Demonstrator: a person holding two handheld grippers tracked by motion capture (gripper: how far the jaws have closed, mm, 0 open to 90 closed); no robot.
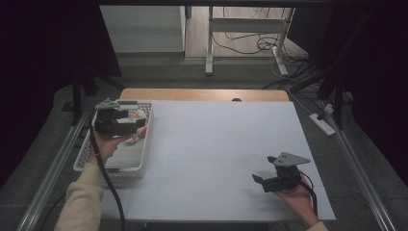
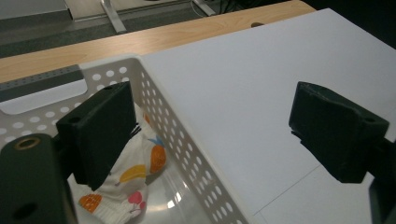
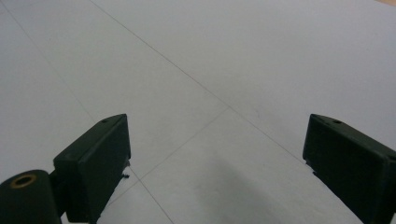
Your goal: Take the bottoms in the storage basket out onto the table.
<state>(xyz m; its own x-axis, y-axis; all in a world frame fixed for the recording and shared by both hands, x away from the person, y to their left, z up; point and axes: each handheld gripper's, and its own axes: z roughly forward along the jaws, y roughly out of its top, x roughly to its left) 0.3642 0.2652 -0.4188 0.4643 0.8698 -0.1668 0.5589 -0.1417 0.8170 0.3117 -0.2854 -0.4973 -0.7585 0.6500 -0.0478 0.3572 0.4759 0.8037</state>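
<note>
Over the white basket (image 1: 140, 163) at the left edge of the surface (image 1: 221, 159), we are holding the left gripper (image 1: 139, 124) with its fingers (image 2: 100, 135) spread wide and gripping nothing. From the left gripper view, one finger is hanging inside the basket (image 2: 187, 140), just above a small white cloth printed with fruit (image 2: 135, 179), while the other finger is standing out over the bare white surface (image 2: 261, 102) beyond the perforated wall. We are seeing the cloth (image 1: 138, 114) lying crumpled on the basket floor near the far end, against the wall closest to the middle of the surface. We cannot tell whether the finger is touching the cloth.

Near the front right corner, we are holding the right gripper (image 1: 257, 180) low over the surface, well apart from the basket. Its fingers (image 3: 95, 163) are also standing wide open and empty, with only the plain white sheet (image 3: 224, 84) and its thin seam lines beneath them.
</note>
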